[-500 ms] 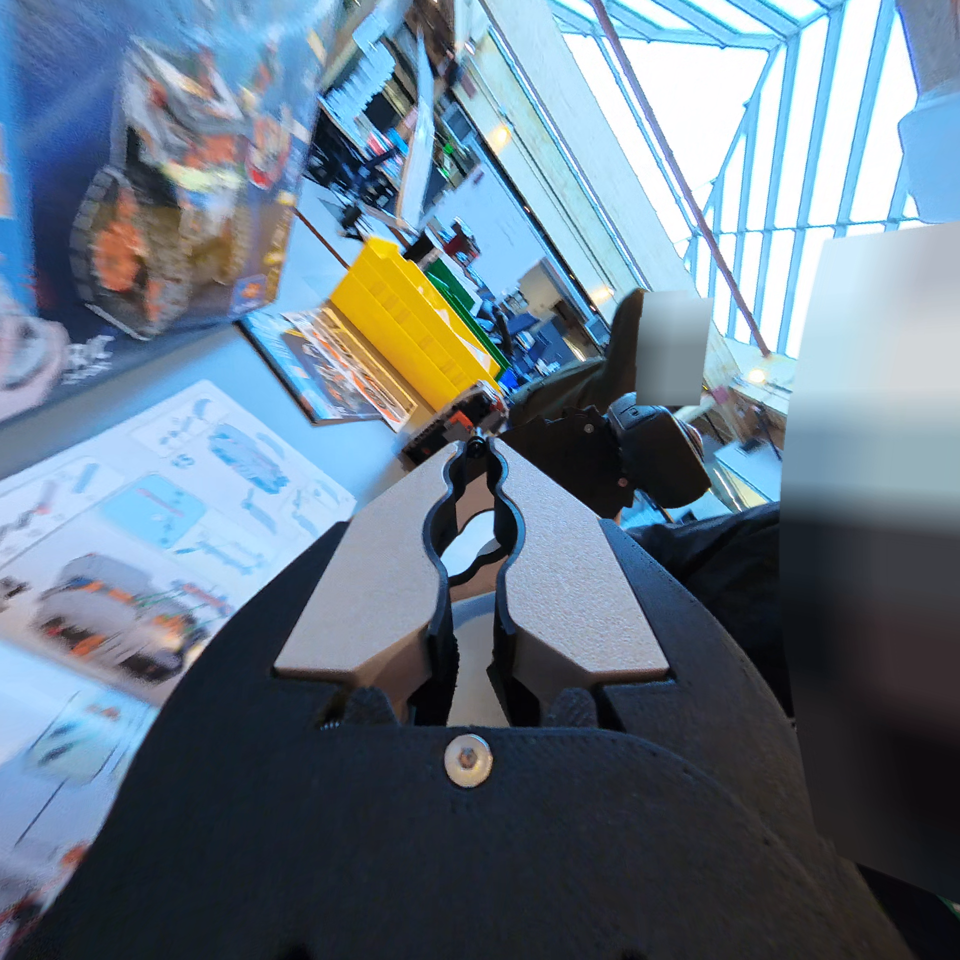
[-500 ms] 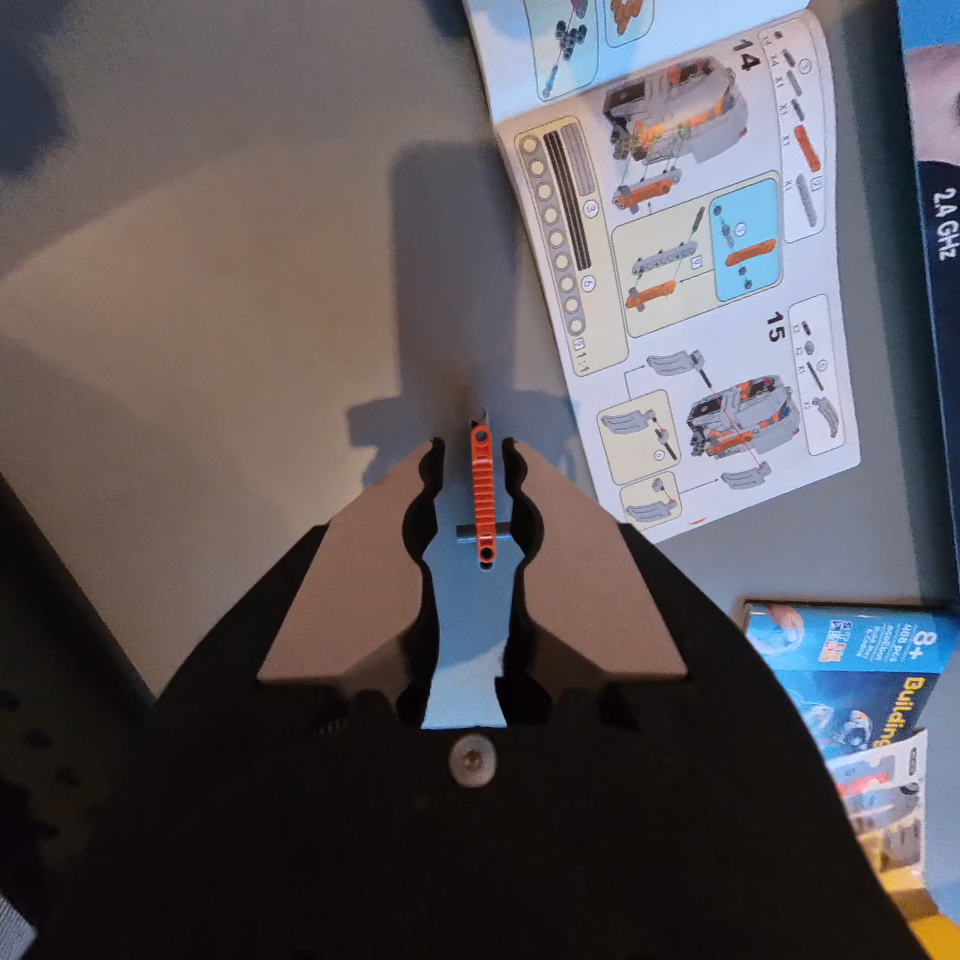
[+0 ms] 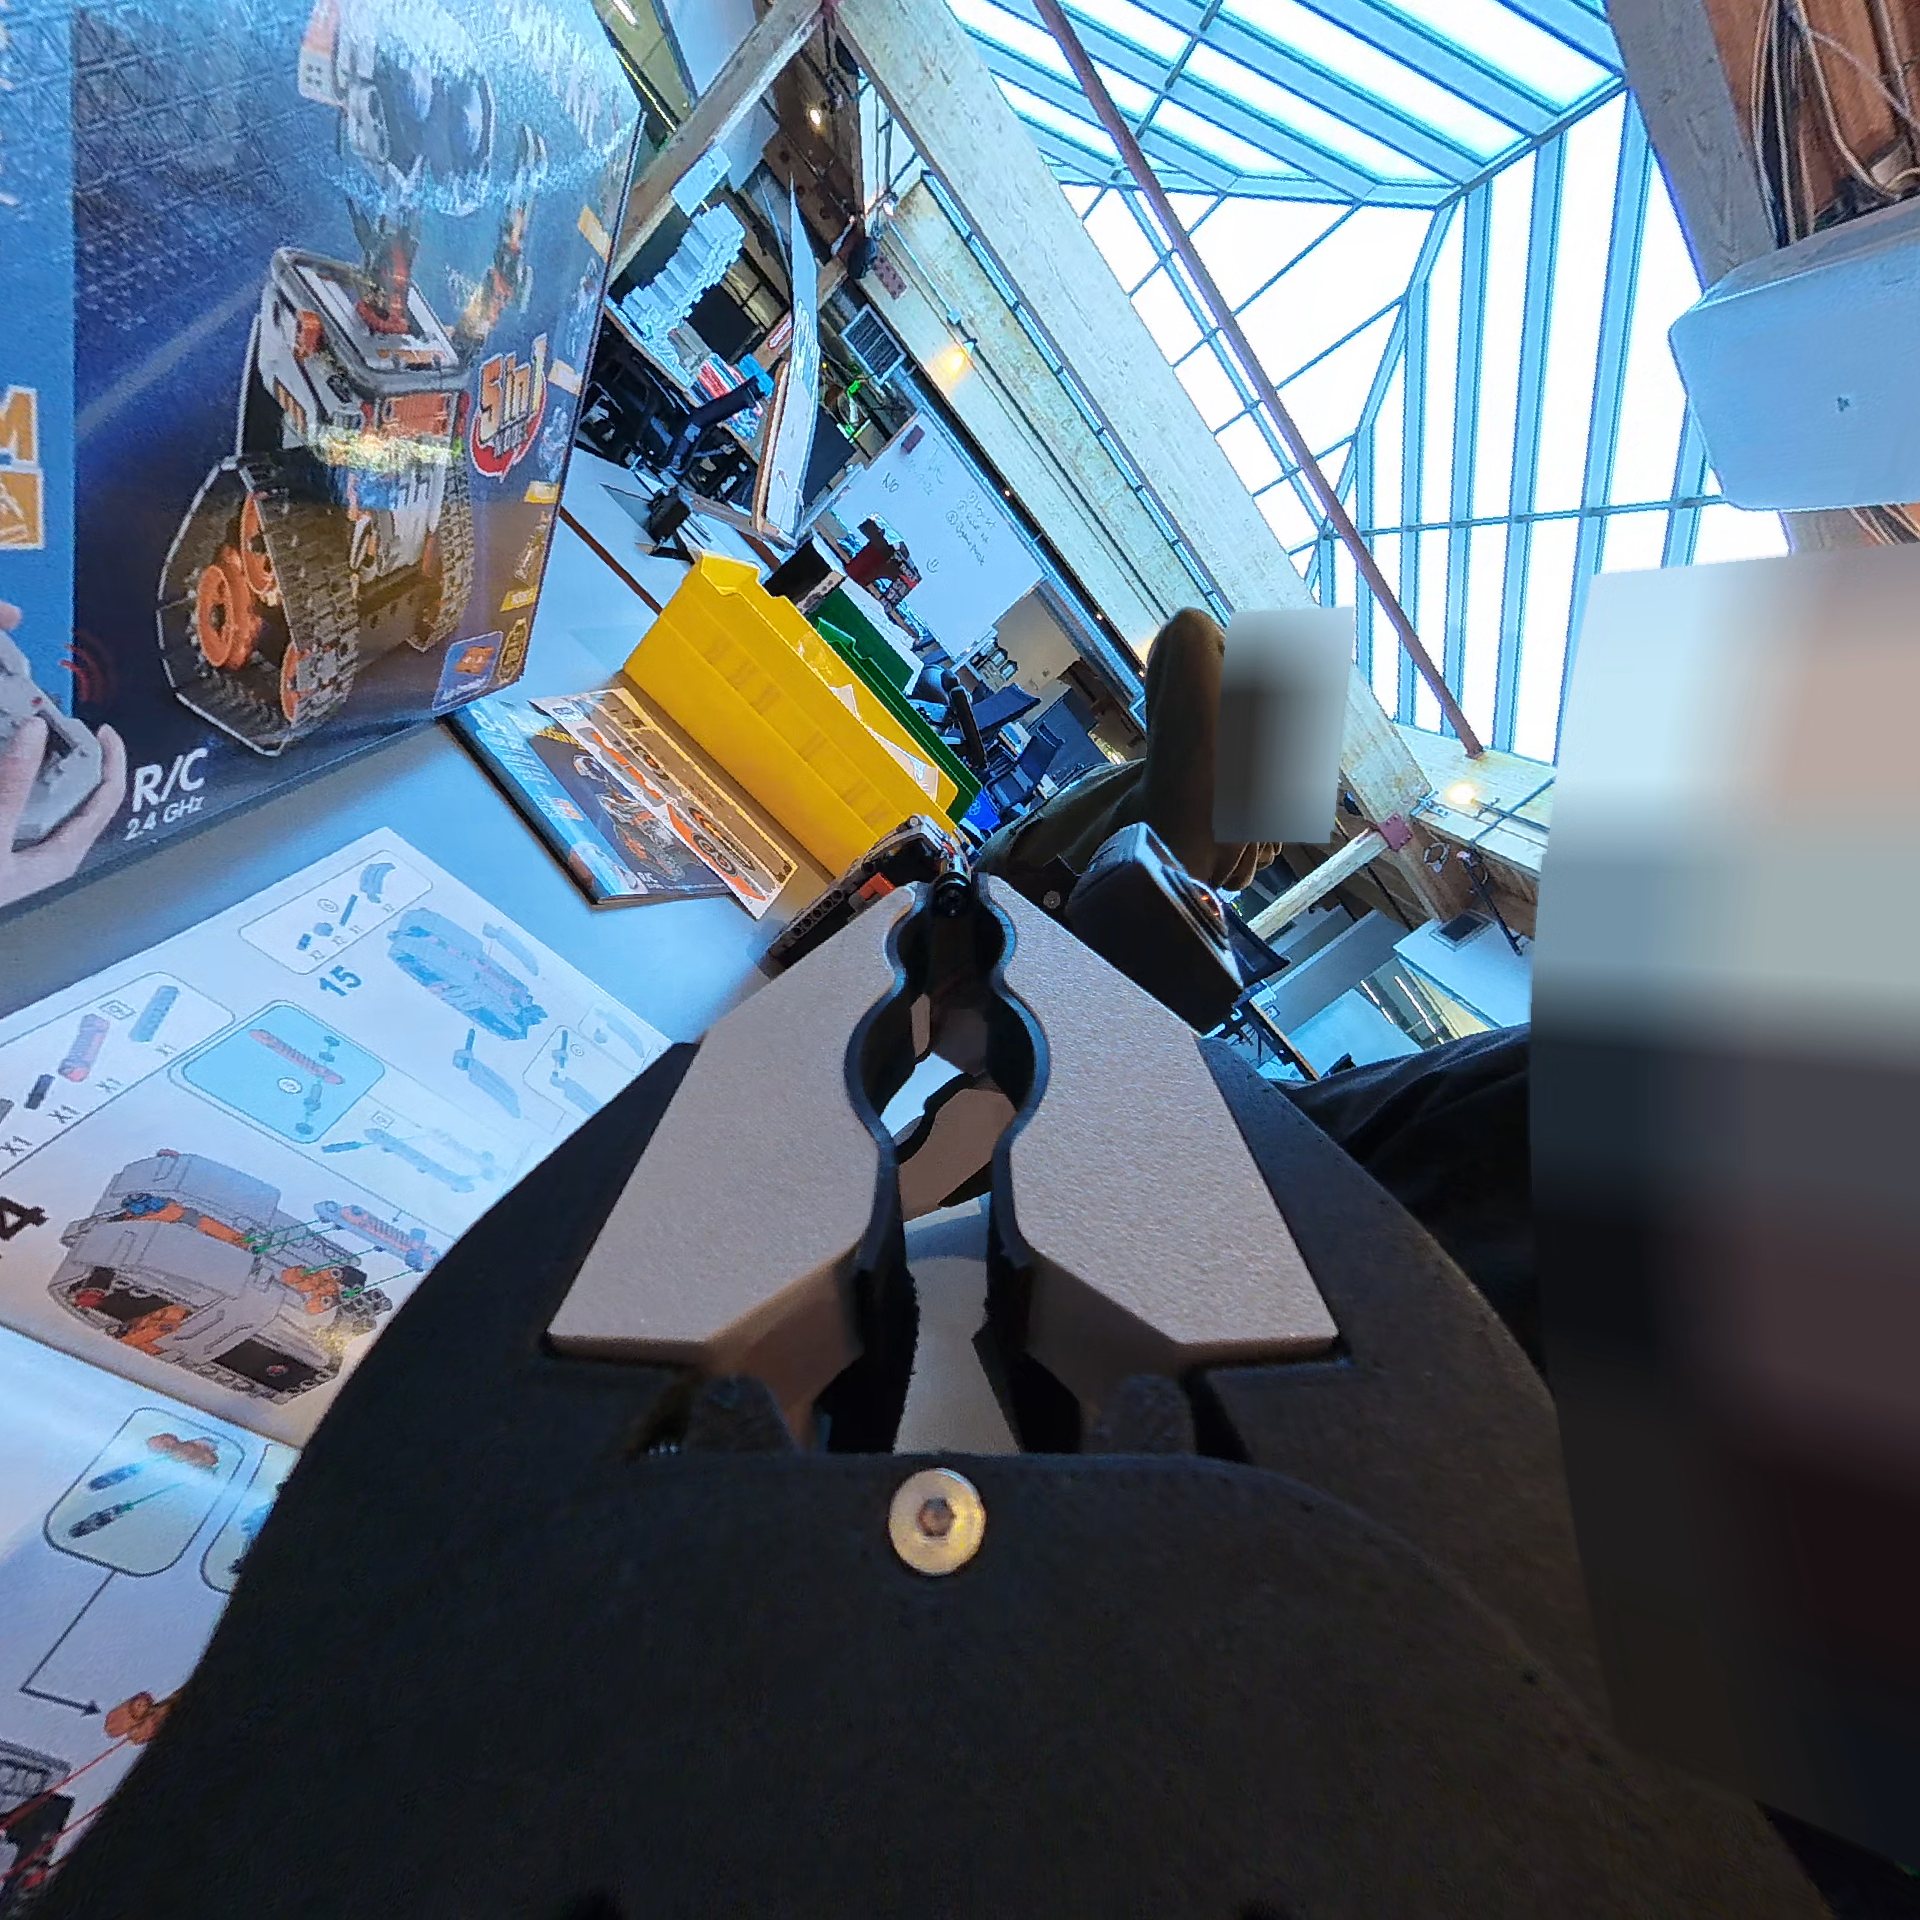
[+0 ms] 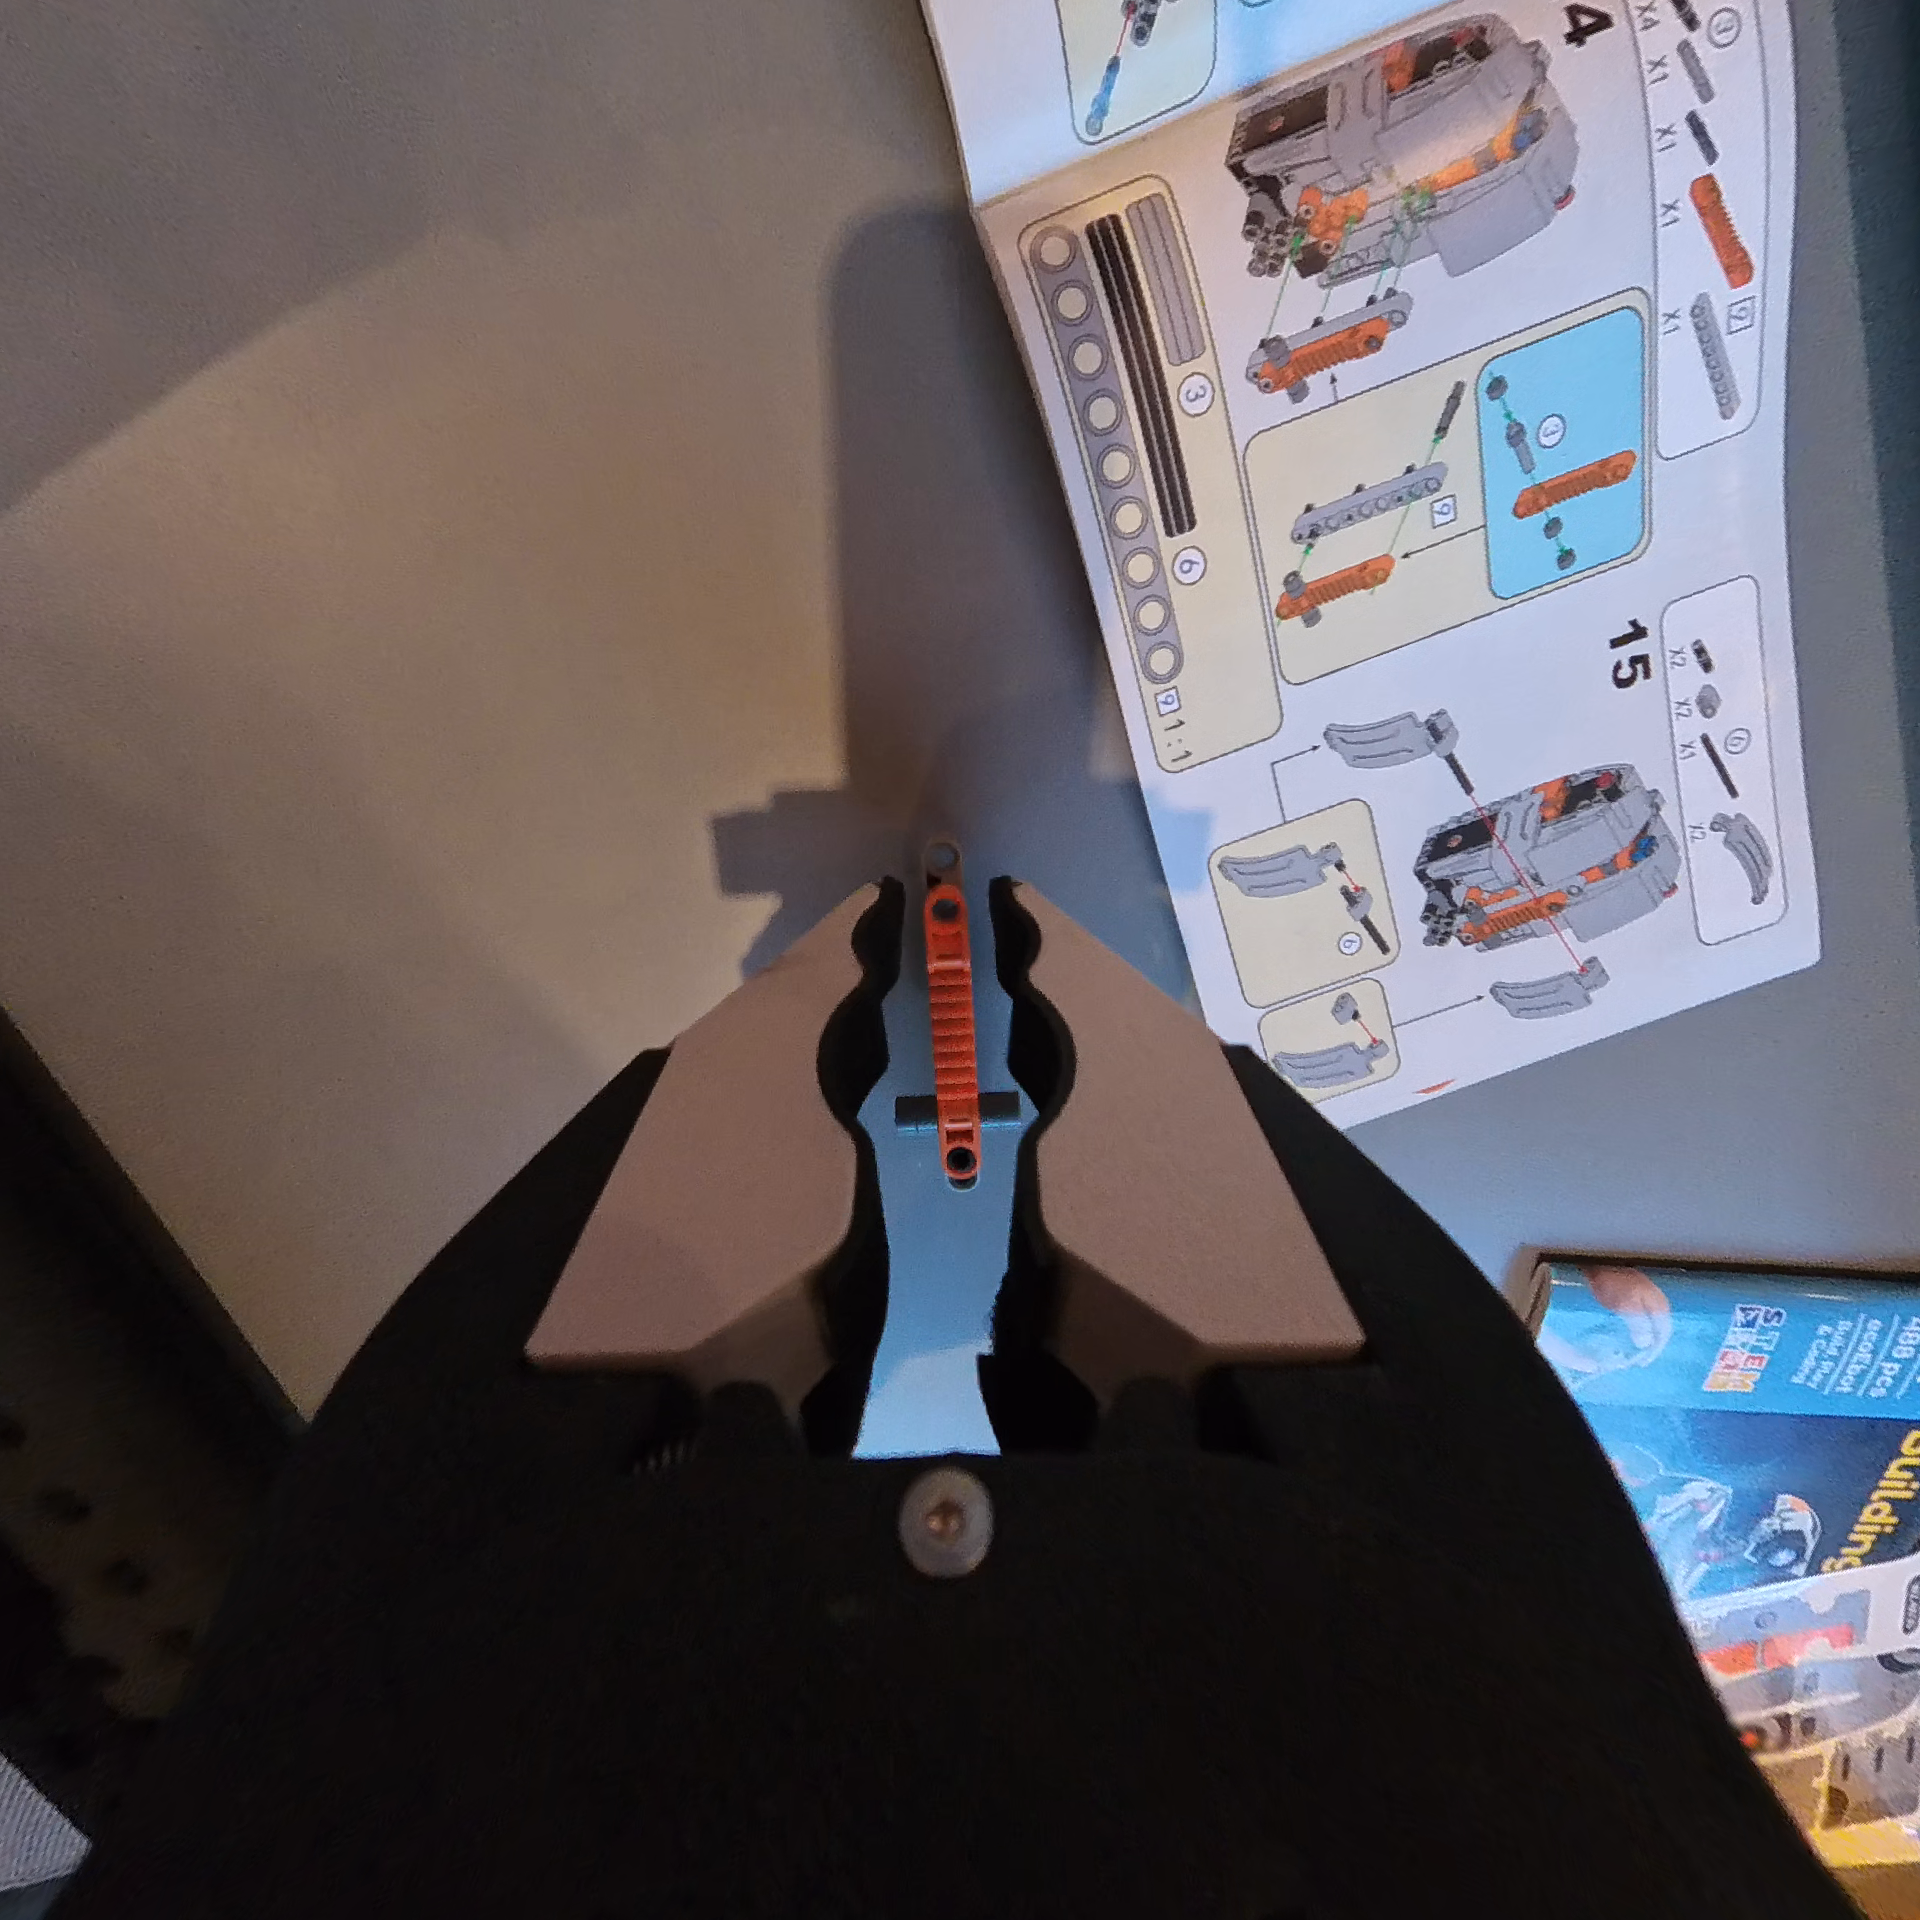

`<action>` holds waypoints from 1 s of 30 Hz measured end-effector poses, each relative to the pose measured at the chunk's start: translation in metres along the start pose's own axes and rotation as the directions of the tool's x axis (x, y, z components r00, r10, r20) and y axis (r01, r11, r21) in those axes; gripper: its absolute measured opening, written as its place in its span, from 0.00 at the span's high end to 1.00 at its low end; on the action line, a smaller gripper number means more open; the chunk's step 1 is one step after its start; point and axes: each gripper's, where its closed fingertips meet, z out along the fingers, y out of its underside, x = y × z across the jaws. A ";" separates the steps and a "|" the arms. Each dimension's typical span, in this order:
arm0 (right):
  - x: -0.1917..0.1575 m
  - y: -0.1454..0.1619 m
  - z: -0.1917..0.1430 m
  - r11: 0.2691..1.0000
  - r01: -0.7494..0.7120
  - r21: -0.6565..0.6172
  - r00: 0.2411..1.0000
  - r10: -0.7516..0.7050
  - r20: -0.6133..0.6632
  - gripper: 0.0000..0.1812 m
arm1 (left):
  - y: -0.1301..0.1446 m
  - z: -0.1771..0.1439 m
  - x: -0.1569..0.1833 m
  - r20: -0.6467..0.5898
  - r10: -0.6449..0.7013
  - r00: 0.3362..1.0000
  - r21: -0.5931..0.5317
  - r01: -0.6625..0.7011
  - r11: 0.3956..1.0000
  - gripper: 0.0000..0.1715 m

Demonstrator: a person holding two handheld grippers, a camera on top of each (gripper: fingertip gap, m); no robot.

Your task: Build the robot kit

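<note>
The right tongs (image 4: pixel 943 883) pinch an orange toothed beam (image 4: pixel 949 1023) over the grey counter (image 4: pixel 416 520); an open instruction booklet (image 4: pixel 1455 582) lies at 1 o'clock. The left tongs (image 3: pixel 951 904) grip a small black pin (image 3: pixel 948 902), with a yellow bin (image 3: pixel 769 717) beyond at 11 o'clock.

Grey table (image 4: pixel 436 540) w/ open instruction booklet (image 4: pixel 1455 582), toy box (image 3: pixel 312 395), yellow bin (image 3: pixel 769 727).

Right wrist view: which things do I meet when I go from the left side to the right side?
Bare grey table → orange toothed bar between the right gripper fingers → open instruction booklet → blue toy box at lower right.
</note>
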 end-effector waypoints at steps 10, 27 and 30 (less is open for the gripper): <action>0.001 0.003 0.001 1.000 -0.006 -0.014 1.000 0.006 0.000 0.94 | 0.000 0.000 0.003 -0.006 0.004 1.000 0.000 -0.004 1.000 0.99; 0.008 -0.039 -0.106 0.707 -0.190 0.681 0.977 0.072 0.199 0.97 | -0.008 0.000 0.029 -0.148 0.040 0.988 0.053 -0.032 0.998 0.99; 0.017 -0.039 -0.154 0.484 -0.257 0.836 0.964 0.062 0.260 0.97 | 0.004 0.016 0.035 -0.173 0.050 0.984 -0.004 -0.051 0.999 0.99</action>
